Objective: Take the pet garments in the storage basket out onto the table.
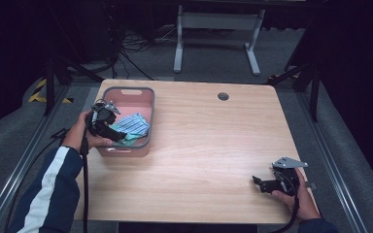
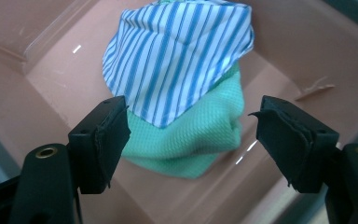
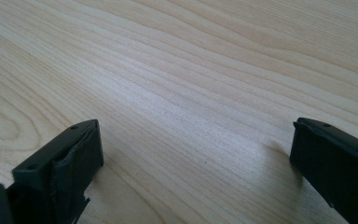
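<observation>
In pink bin [image 1: 148,104]: blue-striped cloth [image 2: 179,53] folded atop green cloth [image 2: 191,140]; left gripper [image 2: 191,128] spread above, right gripper [image 3: 193,154] spread.

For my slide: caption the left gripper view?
Open left gripper over striped cloth and green cloth in pink bin.

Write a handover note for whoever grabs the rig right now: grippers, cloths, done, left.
Left gripper: open, over the pink bin, jaws either side of the cloths, holding nothing.
Right gripper: open, empty, near the table's front right.
Striped cloth lies folded on the green cloth, both inside the bin.
Done: both cloths binned, none visible on the table.
Left: probably just pull the left gripper clear.
</observation>
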A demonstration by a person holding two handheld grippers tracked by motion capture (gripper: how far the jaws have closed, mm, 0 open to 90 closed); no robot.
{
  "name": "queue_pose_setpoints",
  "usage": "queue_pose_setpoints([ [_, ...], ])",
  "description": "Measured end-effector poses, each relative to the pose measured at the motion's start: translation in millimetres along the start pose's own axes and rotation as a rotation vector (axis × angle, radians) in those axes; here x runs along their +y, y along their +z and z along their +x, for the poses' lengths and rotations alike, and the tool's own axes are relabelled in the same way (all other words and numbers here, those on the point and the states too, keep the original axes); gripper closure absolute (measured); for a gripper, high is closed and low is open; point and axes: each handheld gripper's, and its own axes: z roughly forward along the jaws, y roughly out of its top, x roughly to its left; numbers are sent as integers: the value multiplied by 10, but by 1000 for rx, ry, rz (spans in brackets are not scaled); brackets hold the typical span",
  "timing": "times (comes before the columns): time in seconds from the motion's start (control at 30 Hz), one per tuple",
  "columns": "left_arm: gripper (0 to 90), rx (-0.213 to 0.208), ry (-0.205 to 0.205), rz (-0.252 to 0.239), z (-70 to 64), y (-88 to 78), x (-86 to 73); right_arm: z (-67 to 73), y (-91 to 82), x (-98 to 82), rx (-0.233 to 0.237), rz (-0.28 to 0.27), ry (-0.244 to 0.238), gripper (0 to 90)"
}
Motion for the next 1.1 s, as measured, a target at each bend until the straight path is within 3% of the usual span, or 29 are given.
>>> queue_pose_setpoints([
  [0.2, 258, -3, 3, 45, 66, 132, 127, 0, -5, -3, 5, -1, -4, 32],
  [0.5, 239, -48, -16, 123, 160, 393, 227, 0, -5, -4, 6, -2, -5, 32],
  [0.6, 235, -42, -18, 146, 181, 471, 245, 0, -6, -4, 6, -2, -4, 32],
  [0.7, 224, -36, -44, 181, 216, 538, 245, 1, -6, -4, 6, -2, -5, 33],
  [0.77, 200, -26, -64, 242, 222, 616, 238, 5, -8, -5, 5, -2, -2, 35],
  [0.87, 157, -22, -34, 307, 156, 695, 267, 4, -8, -4, 6, -2, -2, 35],
  [1.1, 148, -6, -37, 343, 120, 778, 307, 4, -8, -5, 6, -2, -2, 35],
])
